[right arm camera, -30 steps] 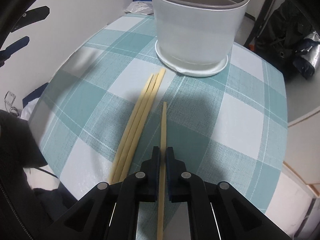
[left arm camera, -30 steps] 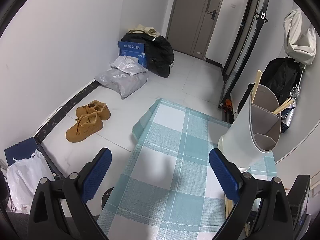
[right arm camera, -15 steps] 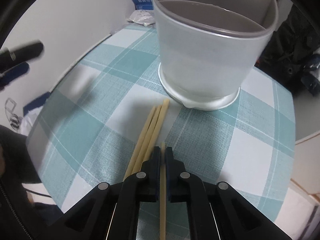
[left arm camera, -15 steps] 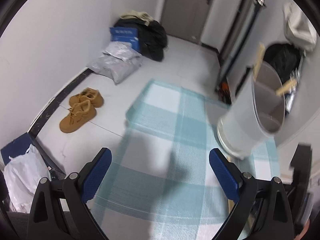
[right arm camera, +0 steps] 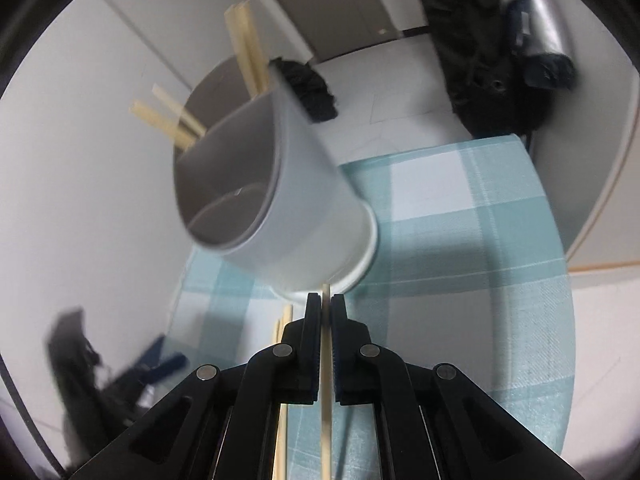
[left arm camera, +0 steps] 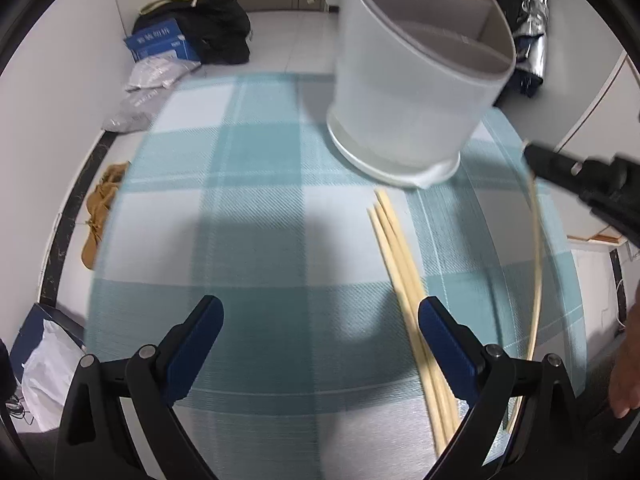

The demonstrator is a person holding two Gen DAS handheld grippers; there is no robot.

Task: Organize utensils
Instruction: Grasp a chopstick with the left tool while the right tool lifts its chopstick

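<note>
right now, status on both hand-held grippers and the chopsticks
Right hand-held gripper shut on one chopstick, lifted near the holder. Left hand-held gripper open, empty. Three chopsticks left on the tablecloth. Nothing blocking.

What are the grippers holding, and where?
The right gripper pinches one chopstick near its tip. The left gripper is open, holding nothing.

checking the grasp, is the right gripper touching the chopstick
Touching. In the right wrist view the right gripper is shut on the chopstick, both pads pressed against its sides.
</note>
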